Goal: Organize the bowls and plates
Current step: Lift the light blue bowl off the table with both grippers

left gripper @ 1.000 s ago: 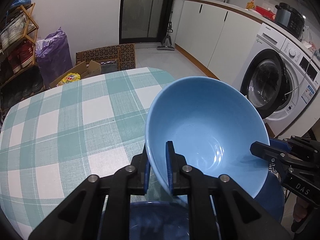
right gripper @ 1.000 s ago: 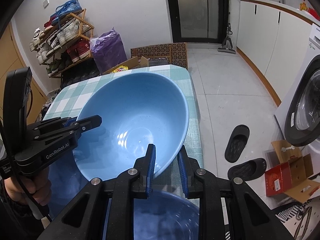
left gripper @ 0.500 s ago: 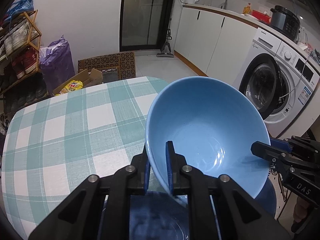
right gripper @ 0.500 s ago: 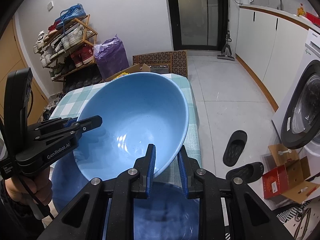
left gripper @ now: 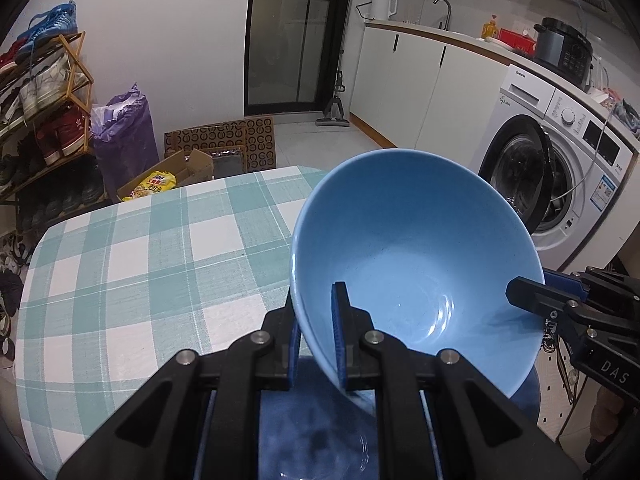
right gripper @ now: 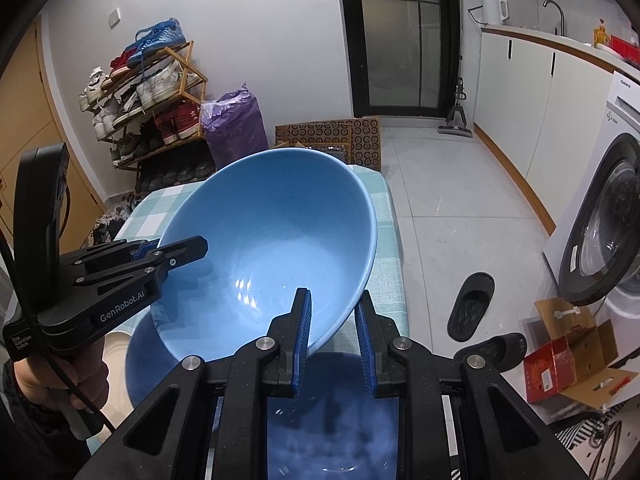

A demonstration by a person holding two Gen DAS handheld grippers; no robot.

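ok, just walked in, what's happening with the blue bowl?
A person holds one light blue bowl with both tongs: the left tongs are clamped on its left rim and the right tongs on the opposite rim. The bowl is tilted, held above a darker blue bowl at the near edge of the checked tablecloth.

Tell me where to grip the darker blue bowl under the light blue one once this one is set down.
Grip the darker blue bowl by its rim, from above, one finger inside the wall. It sits upright with only a thin edge exposed. Both grippers, left and right, hold the light blue bowl that way.
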